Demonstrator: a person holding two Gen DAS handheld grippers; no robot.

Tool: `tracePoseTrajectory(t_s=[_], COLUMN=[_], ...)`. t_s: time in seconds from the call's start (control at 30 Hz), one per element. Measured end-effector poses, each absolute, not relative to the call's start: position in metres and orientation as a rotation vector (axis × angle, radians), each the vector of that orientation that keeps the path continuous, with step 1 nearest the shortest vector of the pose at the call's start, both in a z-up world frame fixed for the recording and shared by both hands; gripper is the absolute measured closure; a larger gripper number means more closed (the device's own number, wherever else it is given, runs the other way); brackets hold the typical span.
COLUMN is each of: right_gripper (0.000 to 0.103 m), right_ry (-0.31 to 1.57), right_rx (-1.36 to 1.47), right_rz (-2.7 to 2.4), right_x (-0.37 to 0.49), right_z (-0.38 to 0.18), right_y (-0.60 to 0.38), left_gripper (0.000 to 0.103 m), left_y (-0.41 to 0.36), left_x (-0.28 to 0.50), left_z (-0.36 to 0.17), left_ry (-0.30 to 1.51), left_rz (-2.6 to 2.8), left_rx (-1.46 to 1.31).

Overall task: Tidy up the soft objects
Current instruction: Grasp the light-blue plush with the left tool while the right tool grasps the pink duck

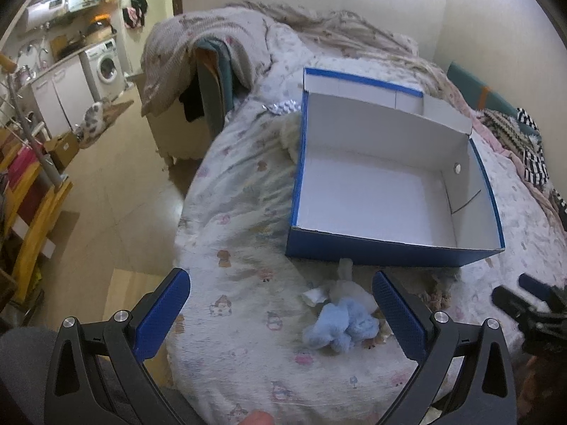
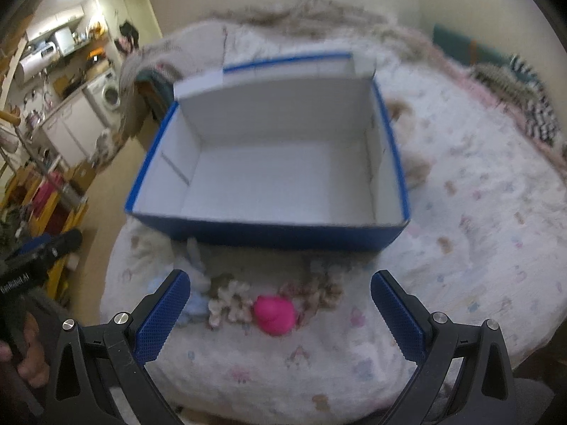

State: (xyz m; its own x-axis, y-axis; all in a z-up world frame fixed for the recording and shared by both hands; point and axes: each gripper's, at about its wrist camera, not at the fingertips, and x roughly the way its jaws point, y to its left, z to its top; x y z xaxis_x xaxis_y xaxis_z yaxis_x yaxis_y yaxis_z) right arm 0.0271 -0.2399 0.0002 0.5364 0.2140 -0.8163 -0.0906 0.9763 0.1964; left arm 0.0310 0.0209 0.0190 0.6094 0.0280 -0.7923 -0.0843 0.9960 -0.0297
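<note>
An open blue box with a white inside (image 1: pixel 375 191) stands empty on the bed; it also shows in the right wrist view (image 2: pixel 276 177). A light blue plush toy (image 1: pixel 340 329) lies in front of it, between the fingers of my open left gripper (image 1: pixel 281 315). In the right wrist view a pink soft ball (image 2: pixel 274 315) lies beside a beige fluffy toy (image 2: pixel 230 301) and the blue plush (image 2: pixel 195 301), in front of my open right gripper (image 2: pixel 280 315). Both grippers are empty and hover above the bed.
The bed has a patterned white cover (image 1: pixel 248 233) and a rumpled blanket (image 1: pixel 219 35) at its far end. Striped clothes (image 1: pixel 531 148) lie at the right. The bed's left edge drops to the floor (image 1: pixel 113 184). The right gripper shows at the right edge (image 1: pixel 531 304).
</note>
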Motion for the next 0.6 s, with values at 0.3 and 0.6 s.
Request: tracePoseTrajectory(t_s=[0.3,0.6], right_gripper=[0.000,0.000], right_ry=[1.106,1.199], right_rx=[0.186,0.205], right_rz=[0.215,0.139], right_x=[0.059,0.064], right_z=[-0.020,-0.069], right_y=[-0.244,-0.248], left_gripper=[0.000,0.002], left_y=[0.015,-0.001], left_x=[0.077,0.080], left_z=[-0.014,-0.088], left_ry=[1.120,1.372], left_rz=[0.038,-0.121], left_rx=[-0.047,-0.103])
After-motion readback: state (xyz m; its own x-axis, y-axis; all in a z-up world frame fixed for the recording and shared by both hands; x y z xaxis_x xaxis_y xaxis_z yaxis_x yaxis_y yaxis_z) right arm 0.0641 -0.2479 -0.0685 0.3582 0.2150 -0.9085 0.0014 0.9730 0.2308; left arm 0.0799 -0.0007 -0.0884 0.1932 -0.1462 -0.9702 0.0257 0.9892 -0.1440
